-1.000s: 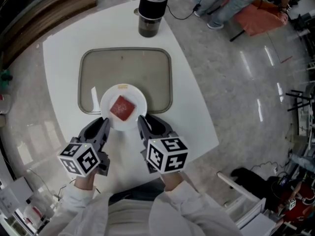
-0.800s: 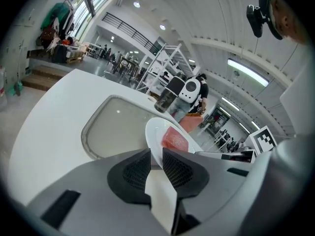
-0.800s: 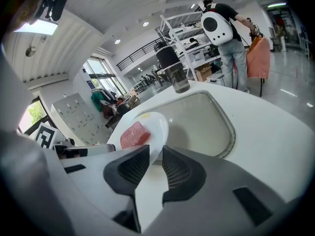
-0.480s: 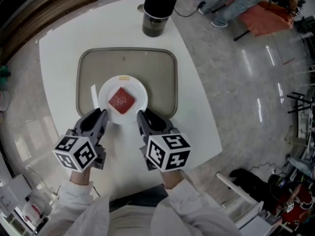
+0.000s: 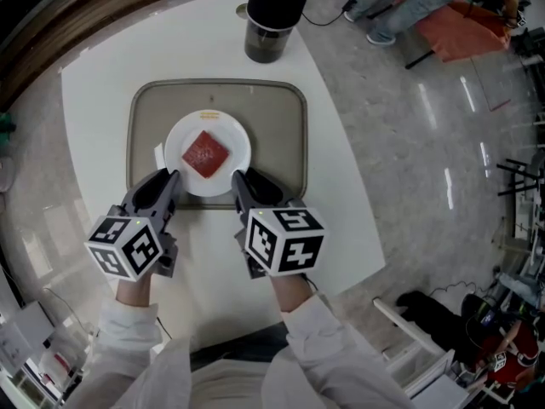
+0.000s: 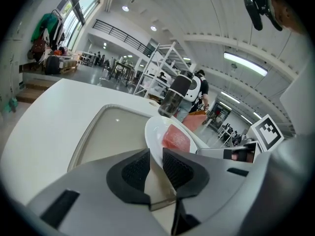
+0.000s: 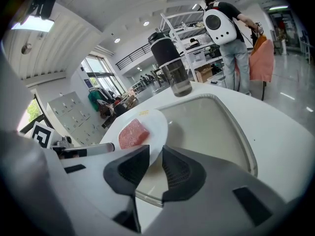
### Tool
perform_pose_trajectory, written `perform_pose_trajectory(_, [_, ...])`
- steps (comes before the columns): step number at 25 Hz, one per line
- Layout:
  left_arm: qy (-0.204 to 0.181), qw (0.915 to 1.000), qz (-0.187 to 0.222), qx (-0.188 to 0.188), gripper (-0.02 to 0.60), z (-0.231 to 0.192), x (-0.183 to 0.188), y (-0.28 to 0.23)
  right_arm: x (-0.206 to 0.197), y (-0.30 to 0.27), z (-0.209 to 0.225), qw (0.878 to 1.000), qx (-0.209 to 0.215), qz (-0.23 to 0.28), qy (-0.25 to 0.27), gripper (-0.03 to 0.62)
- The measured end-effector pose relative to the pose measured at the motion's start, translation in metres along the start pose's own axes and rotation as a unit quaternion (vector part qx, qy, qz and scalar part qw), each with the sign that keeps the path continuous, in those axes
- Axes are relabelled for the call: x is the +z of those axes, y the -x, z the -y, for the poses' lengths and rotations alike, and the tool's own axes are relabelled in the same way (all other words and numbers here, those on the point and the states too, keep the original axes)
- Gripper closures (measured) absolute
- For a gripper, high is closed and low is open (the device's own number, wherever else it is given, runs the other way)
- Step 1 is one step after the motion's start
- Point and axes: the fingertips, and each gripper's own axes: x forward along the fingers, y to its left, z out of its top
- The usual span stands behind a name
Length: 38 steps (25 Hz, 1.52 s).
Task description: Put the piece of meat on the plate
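A red square piece of meat (image 5: 205, 153) lies on a white round plate (image 5: 232, 136), which sits over the near half of a grey tray (image 5: 281, 135). My left gripper (image 5: 171, 182) is shut on the plate's near-left rim, and my right gripper (image 5: 240, 181) is shut on its near-right rim. In the left gripper view the plate's edge (image 6: 153, 132) runs between the pads of the left gripper (image 6: 156, 163), with the meat (image 6: 175, 139) just beyond. In the right gripper view the right gripper (image 7: 156, 163) pinches the plate's rim (image 7: 156, 127) next to the meat (image 7: 133, 133).
A black-lidded dark cup (image 5: 272, 15) stands on the white table (image 5: 341, 203) beyond the tray's far edge. The tray's far half (image 7: 211, 127) is bare. A person (image 7: 229, 38) stands farther off in the room.
Both grippers have carried the plate with the meat away from me, from the tray's near edge to well over the tray.
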Motion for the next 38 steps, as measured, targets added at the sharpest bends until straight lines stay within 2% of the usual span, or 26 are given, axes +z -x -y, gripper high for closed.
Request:
perform_pose_trajectory(8, [-0.008,0.9999,-0.005,0.012,0.502,0.002,0.003,-0.005,0.008,-0.004,0.004,1.0,-0.005,-0.022,0.005,0.504])
perform_pose_trajectory(15, [-0.023,0.9985,-0.028,0.041,0.502,-0.008,-0.001,-0.006,0.0,-0.016,0.002,0.998,-0.012,-0.053,0.008,0.503])
perform_pose_trajectory(24, [-0.063,0.9928,-0.071,0.073,0.499,-0.006,-0.007,-0.023,0.002,-0.022,0.016,0.996,-0.035,-0.083,0.016,0.503])
perform_pose_trajectory(29, [-0.09,0.989,-0.077,0.088,0.499,-0.02,-0.015,-0.011,-0.009,-0.027,0.0,0.993,-0.053,-0.09,0.046,0.503])
perform_pose_trajectory(38, [-0.068,0.9928,-0.055,0.081,0.5,-0.055,-0.013,0.011,-0.02,-0.039,-0.018,0.991,-0.074,-0.072,0.084,0.503])
